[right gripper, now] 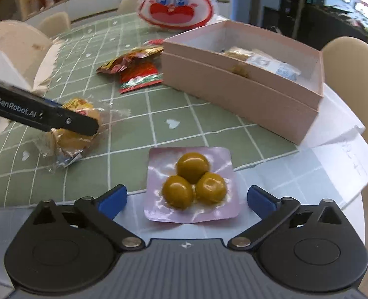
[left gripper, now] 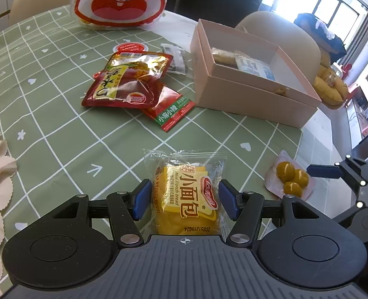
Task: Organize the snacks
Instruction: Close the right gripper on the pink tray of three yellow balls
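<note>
Left gripper: its blue fingers sit on both sides of the yellow bread pack. They are close in around it, but there looks to be a thin gap on each side, so I cannot tell if they are squeezing it.
Yellow bread pack: it lies on the green cloth of the bench, near the front edge, in a clear wrapper.
Right gripper: its fingers are spread wide — one on each side of the pink pack of three balls, not touching it.
Pink pack of three balls: it lies flat at the edge of the bench, half on the green cloth and half on the white part. Three round brown-green balls sit close together in it.
Pink box: it is open and stands at the far right of the bench. A few wrapped snacks lie inside.
Red snack bags: two lie in the middle of the bench, one partly on top of the other, just left of the pink box.
Small clear packet: it lies between the red snack bags and the box.
Bunny bag: a big white and red bag with a face — it stands at the far side of the bench.
Chairs: cream ones stand around the bench.
</note>
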